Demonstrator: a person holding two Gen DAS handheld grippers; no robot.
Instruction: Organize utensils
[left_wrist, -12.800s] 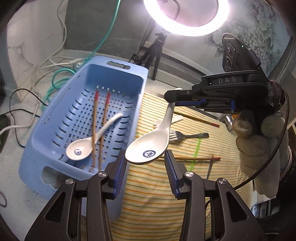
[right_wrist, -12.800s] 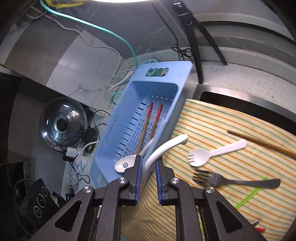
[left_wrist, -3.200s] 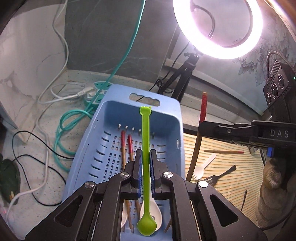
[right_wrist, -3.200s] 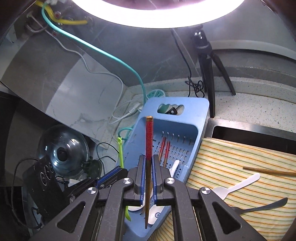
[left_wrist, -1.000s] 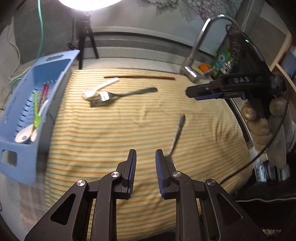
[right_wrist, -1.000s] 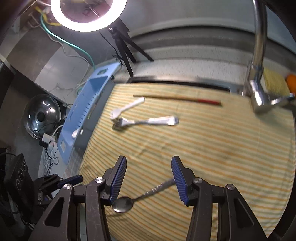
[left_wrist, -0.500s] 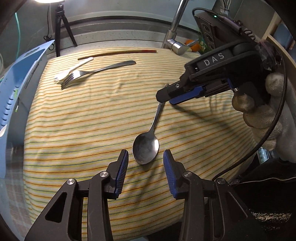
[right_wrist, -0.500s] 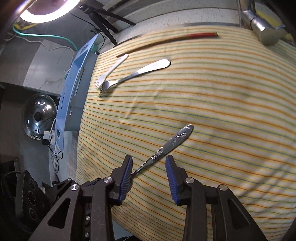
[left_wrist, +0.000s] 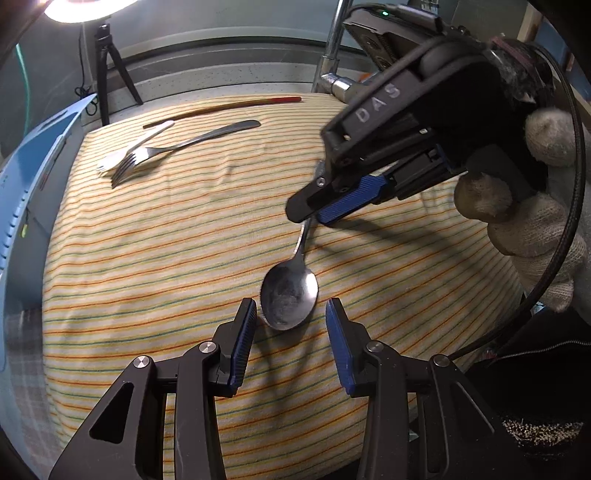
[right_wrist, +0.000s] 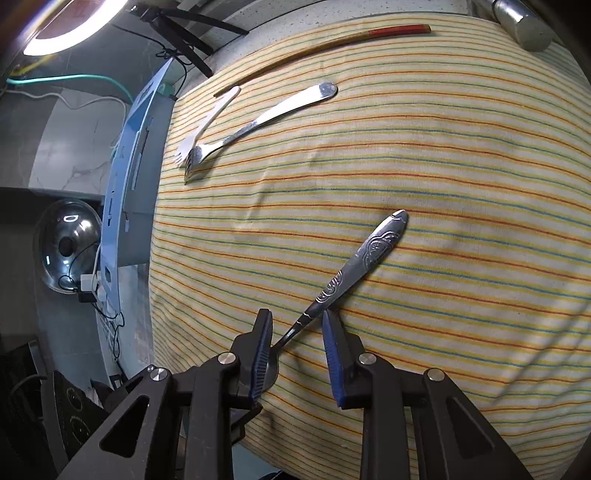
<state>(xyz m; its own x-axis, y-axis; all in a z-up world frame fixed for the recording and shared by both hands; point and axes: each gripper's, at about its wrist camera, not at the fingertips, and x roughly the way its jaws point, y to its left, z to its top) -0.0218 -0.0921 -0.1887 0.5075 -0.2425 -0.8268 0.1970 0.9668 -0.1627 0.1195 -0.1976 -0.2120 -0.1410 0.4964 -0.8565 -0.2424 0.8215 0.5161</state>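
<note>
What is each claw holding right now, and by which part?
Nothing is gripped yet. The right claw, just closing, straddles the spoon's handle neck. The left claw stands open around the bowl. The spoon lies on the cloth.

The striped cloth (left_wrist: 155, 258) lies bare across its middle — free passage there. At its far left edge a metal fork (left_wrist: 177, 147), a white plastic fork (left_wrist: 133, 147) and a chopstick (left_wrist: 221, 108) crowd the way toward the blue basket (left_wrist: 40, 147) — the faucet (left_wrist: 332, 55) stands behind.
</note>
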